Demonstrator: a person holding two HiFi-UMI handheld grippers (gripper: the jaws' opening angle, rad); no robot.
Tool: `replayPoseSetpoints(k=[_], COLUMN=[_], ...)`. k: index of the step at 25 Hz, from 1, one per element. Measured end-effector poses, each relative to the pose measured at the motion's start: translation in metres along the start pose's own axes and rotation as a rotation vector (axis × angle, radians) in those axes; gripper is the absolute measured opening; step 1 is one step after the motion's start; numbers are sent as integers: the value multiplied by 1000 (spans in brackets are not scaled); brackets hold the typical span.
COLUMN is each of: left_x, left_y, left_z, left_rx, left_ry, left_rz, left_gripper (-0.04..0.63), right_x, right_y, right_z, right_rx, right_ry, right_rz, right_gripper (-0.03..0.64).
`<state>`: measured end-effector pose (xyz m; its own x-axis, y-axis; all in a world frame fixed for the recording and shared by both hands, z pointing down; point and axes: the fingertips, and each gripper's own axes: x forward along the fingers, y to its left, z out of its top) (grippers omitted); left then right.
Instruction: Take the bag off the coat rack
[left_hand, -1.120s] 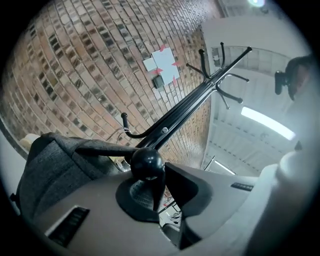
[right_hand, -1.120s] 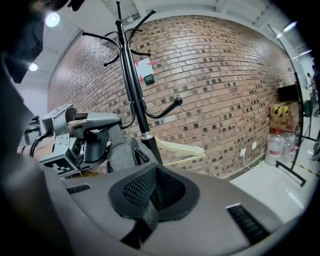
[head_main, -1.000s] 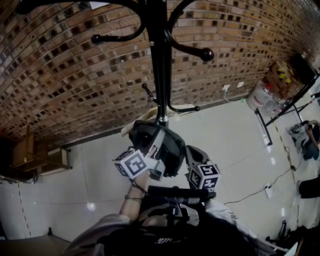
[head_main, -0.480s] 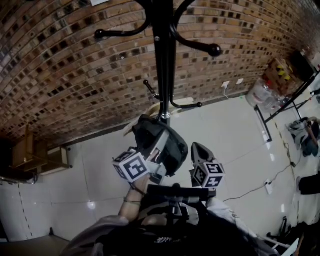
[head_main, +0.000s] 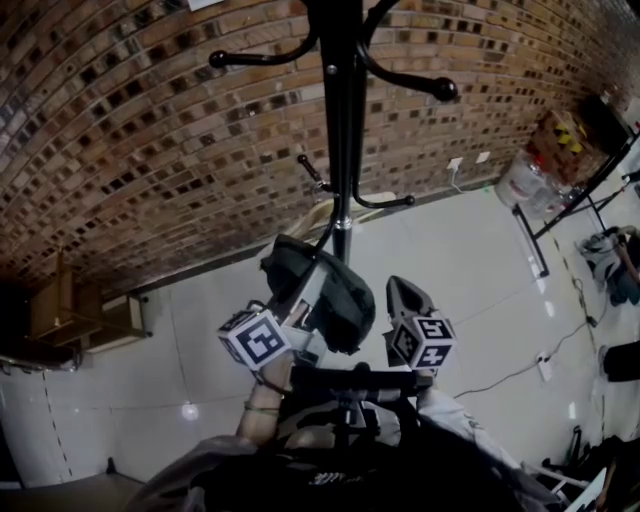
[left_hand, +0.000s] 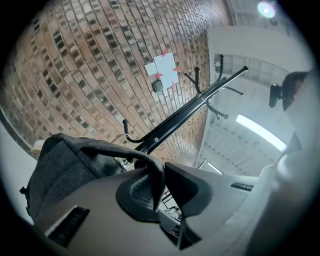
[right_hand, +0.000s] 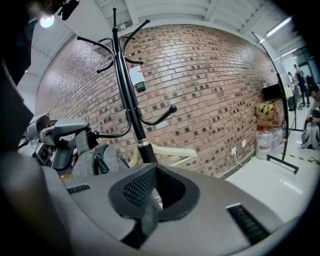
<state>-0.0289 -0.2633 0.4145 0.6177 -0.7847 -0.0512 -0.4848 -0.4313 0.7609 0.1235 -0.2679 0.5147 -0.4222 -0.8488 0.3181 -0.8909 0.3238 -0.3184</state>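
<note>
Evidently well along: pinches the bag (head_main: 345, 300) by its strap (left_hand: 125, 152) in the left gripper (left_hand: 161, 175), seemingly unhooked yet close beside the coat rack (head_main: 340, 120), right gripper (right_hand: 152, 195) pressed together and empty, with only carrying clear left.

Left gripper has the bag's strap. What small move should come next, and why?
Probably draw the left gripper back toward the person, away from the coat rack pole. Its jaws are clamped on the strap, the bag hangs close to the pole, and the nearby lower hook looks bare, so backing off should clear the rack.
</note>
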Motion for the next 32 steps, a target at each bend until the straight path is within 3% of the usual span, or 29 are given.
replayPoseSetpoints(k=[11, 19, 32], left_x=[-45, -77, -85], left_y=[34, 77, 74], left_z=[-12, -21, -34], left_rx=[34, 19, -8], left_ry=[71, 67, 84], left_rz=[105, 218, 203], left_gripper=[43, 43, 43], right_x=[-1, -9, -25], right_y=[60, 95, 115], right_z=[0, -9, 2], right_rx=[-69, -111, -144], right_ry=[-15, -13, -39], right_rz=[52, 75, 74], right_gripper=[11, 11, 11])
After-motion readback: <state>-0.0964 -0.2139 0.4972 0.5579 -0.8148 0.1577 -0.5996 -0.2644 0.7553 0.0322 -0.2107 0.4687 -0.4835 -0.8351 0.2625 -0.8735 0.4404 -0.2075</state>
